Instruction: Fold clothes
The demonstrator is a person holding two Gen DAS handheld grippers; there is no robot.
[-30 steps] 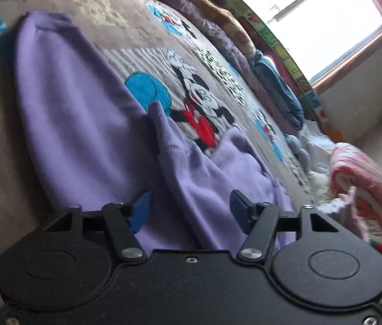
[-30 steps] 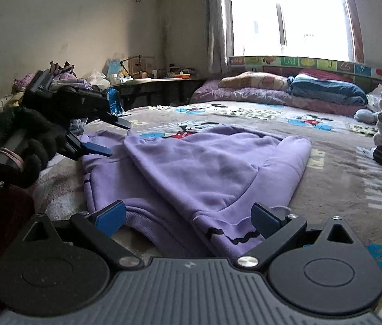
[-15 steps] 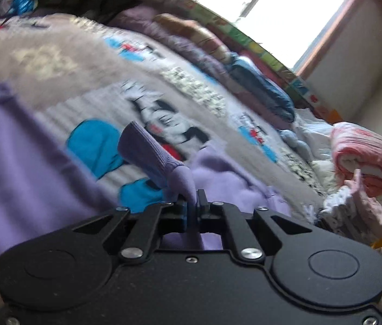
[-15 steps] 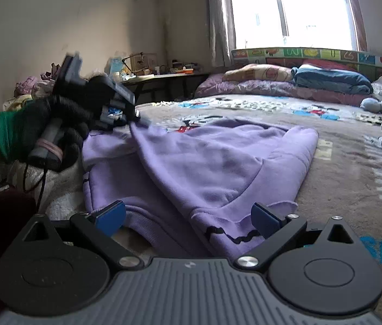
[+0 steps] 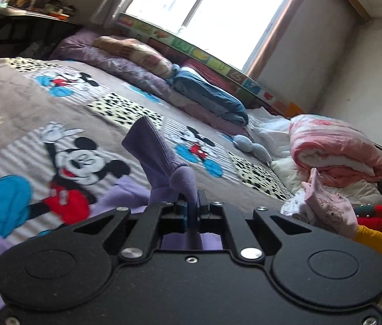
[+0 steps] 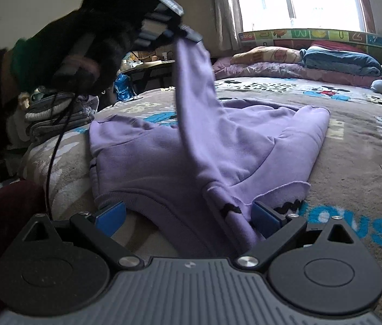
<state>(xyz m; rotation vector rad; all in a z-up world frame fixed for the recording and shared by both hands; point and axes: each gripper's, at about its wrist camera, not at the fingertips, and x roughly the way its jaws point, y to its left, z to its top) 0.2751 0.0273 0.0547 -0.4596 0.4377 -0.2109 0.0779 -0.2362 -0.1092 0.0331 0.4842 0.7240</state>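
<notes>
While your left gripper (image 5: 191,211) pinches the sleeve (image 6: 191,86) aloft, the sweatshirt (image 6: 258,146) lies ahead of your spread right gripper (image 6: 188,214).

One purple hoodie (image 6: 245,140), two grippers, one pink quilt (image 5: 334,149).

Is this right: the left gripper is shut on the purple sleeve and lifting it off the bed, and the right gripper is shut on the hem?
Not quite. The right gripper is open, its jaws apart around the hem, as the right wrist view shows. The left gripper is indeed shut on the sleeve, raised off the bed.
</notes>
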